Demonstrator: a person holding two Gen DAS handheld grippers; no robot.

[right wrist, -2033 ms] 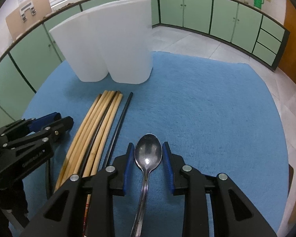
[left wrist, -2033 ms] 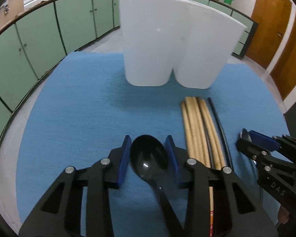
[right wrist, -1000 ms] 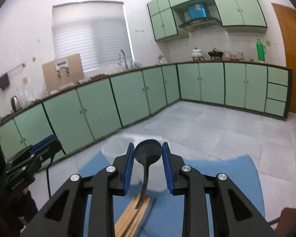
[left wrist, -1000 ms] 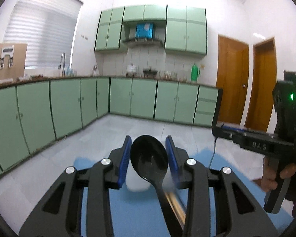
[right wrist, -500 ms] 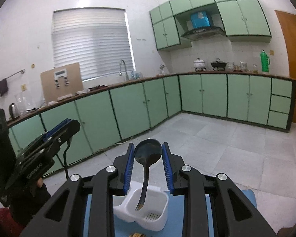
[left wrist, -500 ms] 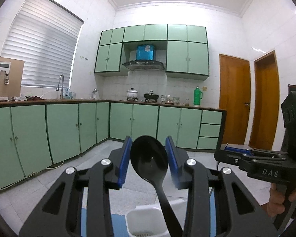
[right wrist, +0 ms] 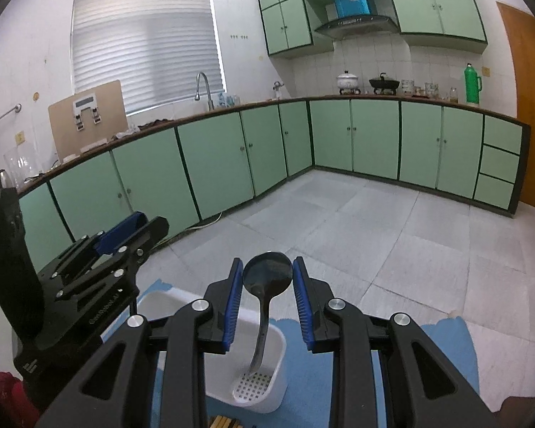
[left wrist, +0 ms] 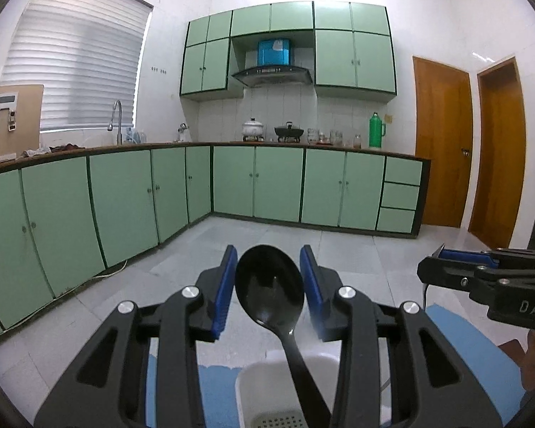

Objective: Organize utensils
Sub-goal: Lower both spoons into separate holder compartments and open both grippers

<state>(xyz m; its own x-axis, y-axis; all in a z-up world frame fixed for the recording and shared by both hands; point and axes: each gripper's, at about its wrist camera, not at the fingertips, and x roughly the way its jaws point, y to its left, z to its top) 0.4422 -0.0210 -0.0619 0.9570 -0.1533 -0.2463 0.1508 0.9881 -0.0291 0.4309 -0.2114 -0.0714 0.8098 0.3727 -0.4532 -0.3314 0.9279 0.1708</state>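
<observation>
Even, soft indoor light is filling both views; window blinds (left wrist: 75,71) are glowing pale. Fisheye bending is curving cabinets (right wrist: 214,157), dark vignette is ringing corners. Focus is holding sharp.

Black spoon (left wrist: 268,287), steel spoon (right wrist: 266,274), white perforated holder (right wrist: 264,388), blue mat (right wrist: 442,335), blue-padded black tongs (right wrist: 266,297)

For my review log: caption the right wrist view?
Right gripper holds a spoon handle-down above the white holder.

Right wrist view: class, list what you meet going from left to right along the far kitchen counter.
Cardboard panel → tap → white pot → black wok → jars → green flask.
</observation>
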